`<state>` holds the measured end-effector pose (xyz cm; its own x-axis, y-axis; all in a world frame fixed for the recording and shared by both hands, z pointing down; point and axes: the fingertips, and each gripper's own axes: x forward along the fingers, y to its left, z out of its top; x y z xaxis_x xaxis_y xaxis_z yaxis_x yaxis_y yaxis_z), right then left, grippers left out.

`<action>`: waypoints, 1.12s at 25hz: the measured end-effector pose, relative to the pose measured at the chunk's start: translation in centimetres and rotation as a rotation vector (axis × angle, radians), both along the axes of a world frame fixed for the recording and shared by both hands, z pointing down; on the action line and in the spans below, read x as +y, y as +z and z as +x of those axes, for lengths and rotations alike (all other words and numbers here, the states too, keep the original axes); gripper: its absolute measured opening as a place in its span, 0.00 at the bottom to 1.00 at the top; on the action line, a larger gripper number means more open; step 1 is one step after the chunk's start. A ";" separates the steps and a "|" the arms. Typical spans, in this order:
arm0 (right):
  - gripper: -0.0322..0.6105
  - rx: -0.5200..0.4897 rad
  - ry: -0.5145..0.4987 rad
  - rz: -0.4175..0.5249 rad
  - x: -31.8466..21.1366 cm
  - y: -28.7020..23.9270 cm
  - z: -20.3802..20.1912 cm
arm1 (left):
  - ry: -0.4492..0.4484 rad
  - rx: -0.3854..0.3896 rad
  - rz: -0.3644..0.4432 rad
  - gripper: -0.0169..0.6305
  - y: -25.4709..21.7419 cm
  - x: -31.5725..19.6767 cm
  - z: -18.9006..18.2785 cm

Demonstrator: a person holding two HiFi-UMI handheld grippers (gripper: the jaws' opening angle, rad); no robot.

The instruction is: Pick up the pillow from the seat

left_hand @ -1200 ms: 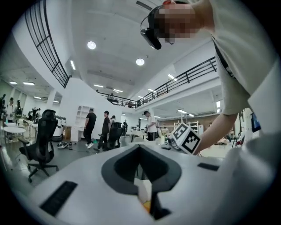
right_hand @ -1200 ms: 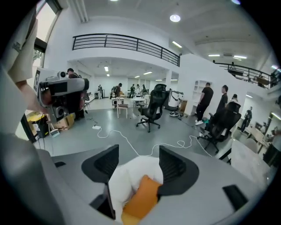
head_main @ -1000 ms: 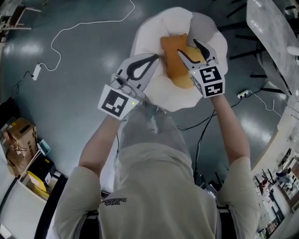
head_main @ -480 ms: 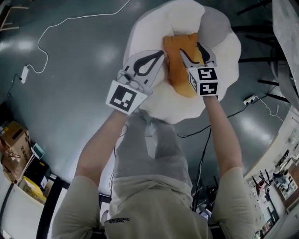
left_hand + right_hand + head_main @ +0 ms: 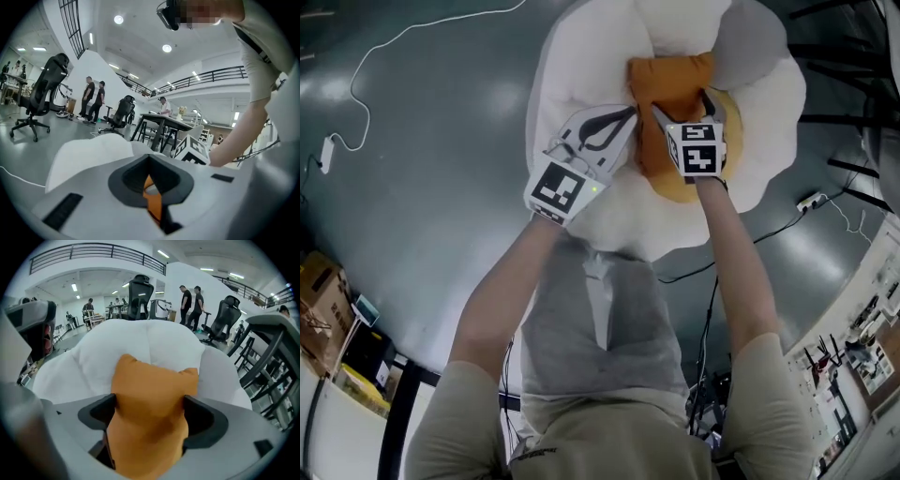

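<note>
An orange pillow (image 5: 667,80) lies on a round, white, padded seat (image 5: 581,75). My right gripper (image 5: 682,101) straddles the pillow's near end, and its jaws are opening wide. In the right gripper view the pillow (image 5: 150,394) fills the gap of the right gripper (image 5: 150,417) and touches both inner faces; the seat (image 5: 140,341) rises behind it. My left gripper (image 5: 628,114) is shut, its tip against the pillow's left edge. In the left gripper view a sliver of orange shows through the slit of the left gripper (image 5: 152,187); I cannot tell whether fabric is pinched.
A white cable (image 5: 384,52) with a power strip (image 5: 325,155) runs over the grey floor to the left. Another strip (image 5: 811,200) and dark cables lie on the right. Boxes (image 5: 314,300) stand at the left edge. Office chairs (image 5: 140,298), tables and people (image 5: 192,305) are further off.
Both grippers have moved forward over the seat. The right gripper's jaws stand wider and further along the pillow. The left gripper stays shut at the pillow's edge.
</note>
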<state>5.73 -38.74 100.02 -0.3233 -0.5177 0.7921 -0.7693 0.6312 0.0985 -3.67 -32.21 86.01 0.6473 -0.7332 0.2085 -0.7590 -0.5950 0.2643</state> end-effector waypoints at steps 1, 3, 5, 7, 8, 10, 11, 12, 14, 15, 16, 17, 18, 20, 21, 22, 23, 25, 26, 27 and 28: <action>0.75 0.007 0.010 0.018 0.0 0.8 0.5 | 0.004 -0.004 -0.008 0.04 0.8 -0.1 0.4; 0.76 -0.002 0.055 0.054 -0.2 1.9 1.0 | 0.006 0.000 -0.029 0.04 2.2 -0.2 0.8; 0.77 -0.035 0.113 0.051 -0.5 2.8 1.0 | 0.004 0.011 -0.054 0.04 3.4 -0.3 0.9; 0.77 -0.058 0.144 0.039 -0.6 3.6 0.9 | 0.006 0.014 -0.063 0.04 4.2 -0.1 1.0; 0.77 -0.062 0.150 0.037 -0.7 3.9 0.9 | 0.010 0.011 -0.060 0.04 4.5 0.1 1.0; 0.71 -0.057 0.150 0.038 -0.8 4.0 0.8 | 0.017 0.003 -0.051 0.04 4.8 0.2 0.8; 0.67 -0.050 0.147 0.040 -0.8 3.9 0.7 | 0.015 0.000 -0.047 0.04 4.8 0.2 0.6; 0.61 -0.042 0.147 0.039 -0.6 3.9 0.6 | 0.008 -0.001 -0.047 0.04 4.8 0.2 0.3; 0.52 -0.036 0.160 0.029 0.2 3.9 0.4 | -0.013 0.001 -0.056 0.04 5.0 0.3 -0.3; 0.48 -0.037 0.169 0.024 0.6 3.8 0.4 | -0.025 -0.001 -0.066 0.04 5.2 0.4 -0.5; 0.44 -0.038 0.176 0.022 1.0 3.5 0.3 | -0.035 -0.005 -0.077 0.04 5.2 0.6 -0.7; 0.42 -0.039 0.178 0.023 1.3 3.0 0.3 | -0.042 -0.007 -0.086 0.04 5.0 0.7 -0.8; 0.41 -0.042 0.174 0.028 1.7 2.2 0.4 | -0.044 -0.009 -0.090 0.04 4.5 0.8 -0.9; 0.41 -0.059 0.157 0.045 2.4 -0.2 0.4 | -0.037 -0.015 -0.085 0.04 2.7 0.9 -0.9; 0.41 -0.074 0.151 0.053 2.8 -1.8 0.3 | -0.030 -0.018 -0.077 0.04 1.5 1.0 -0.8; 0.41 -0.092 0.148 0.061 3.2 -3.6 0.3 | -0.024 -0.021 -0.069 0.04 0.1 1.1 -0.8; 0.41 -0.109 0.147 0.070 3.4 -5.7 0.2 | -0.020 -0.025 -0.060 0.04 -1.5 1.1 -0.9; 0.42 -0.131 0.154 0.091 3.8 -10.4 0.2 | -0.018 -0.035 -0.046 0.04 -4.8 1.2 -1.1; 0.42 -0.139 0.159 0.107 3.8 -12.9 0.2 | -0.020 -0.040 -0.041 0.04 -6.6 1.2 -1.2; 0.42 -0.147 0.163 0.129 3.8 -15.7 0.3 | -0.021 -0.043 -0.036 0.04 -8.4 1.2 -1.3; 0.43 -0.157 0.166 0.156 3.8 -18.5 0.4 | -0.020 -0.045 -0.027 0.04 -10.5 1.3 -1.3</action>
